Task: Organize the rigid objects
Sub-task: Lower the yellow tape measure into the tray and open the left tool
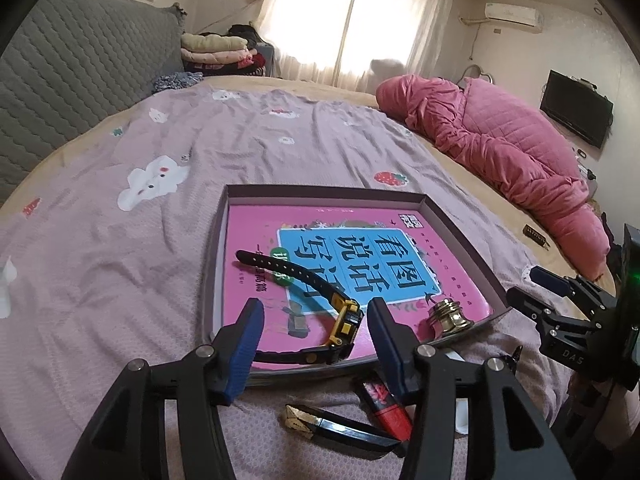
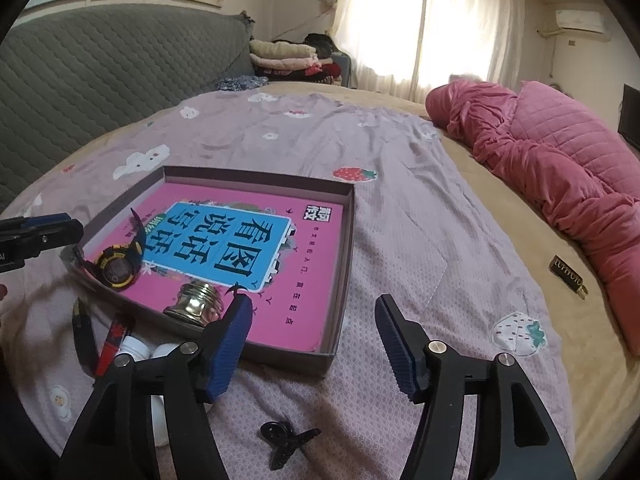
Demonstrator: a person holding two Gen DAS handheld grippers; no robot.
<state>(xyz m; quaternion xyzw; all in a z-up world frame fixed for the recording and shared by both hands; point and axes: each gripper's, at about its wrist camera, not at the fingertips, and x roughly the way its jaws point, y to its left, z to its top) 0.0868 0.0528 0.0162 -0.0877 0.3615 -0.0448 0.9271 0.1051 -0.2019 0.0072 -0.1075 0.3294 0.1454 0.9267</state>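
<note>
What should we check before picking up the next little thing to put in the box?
1. Left hand-held gripper empty: ok, open, nothing pinched.
2. Right hand-held gripper empty: ok, open.
3. Watch inside the box: ok, lying on the pink book.
4. Brass bell fully in the box: cannot tell, it sits right at the near edge.
5. Things left outside: not ok, red tube, black-and-gold pen and black clip lie on the bedspread.

Black gripper [image 1: 316, 320], ribbed blue pads
</note>
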